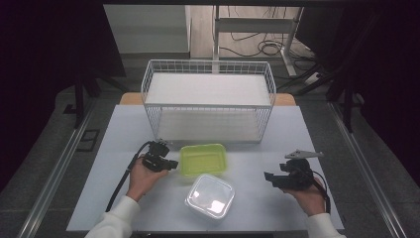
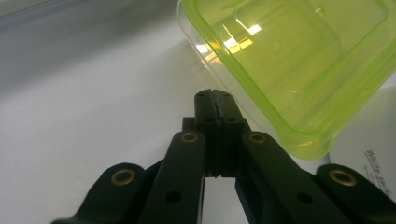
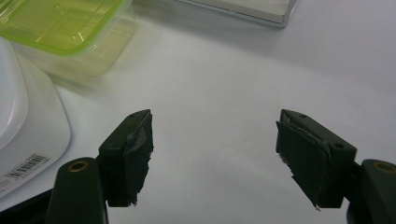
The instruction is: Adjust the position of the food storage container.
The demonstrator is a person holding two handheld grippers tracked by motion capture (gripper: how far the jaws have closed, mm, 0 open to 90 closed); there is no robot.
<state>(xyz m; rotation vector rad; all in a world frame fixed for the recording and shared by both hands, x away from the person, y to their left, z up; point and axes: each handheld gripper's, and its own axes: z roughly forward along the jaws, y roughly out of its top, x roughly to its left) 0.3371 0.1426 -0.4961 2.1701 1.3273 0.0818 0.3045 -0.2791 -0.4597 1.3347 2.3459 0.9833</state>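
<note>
- Where the left gripper [image 1: 168, 164] sits at the left edge of the green container [image 1: 203, 159], its jaws are clenched on nothing; in the left gripper view the container [image 2: 299, 70] lies just ahead and to the right of the tips; contact cannot be told.
- Long axis of the green container runs left to right across the counter [image 1: 277, 208]; the left gripper is nearer.
- Right gripper [image 1: 270, 177] rests well apart at the right, jaws released.
- Clear lidded container [image 1: 210, 196] lies just in front of the green one, touching or overlapping it.
- Wire basket [image 1: 208, 67] stands behind.
- Green container is cut off in both gripper views; its contents are hard to make out.
</note>
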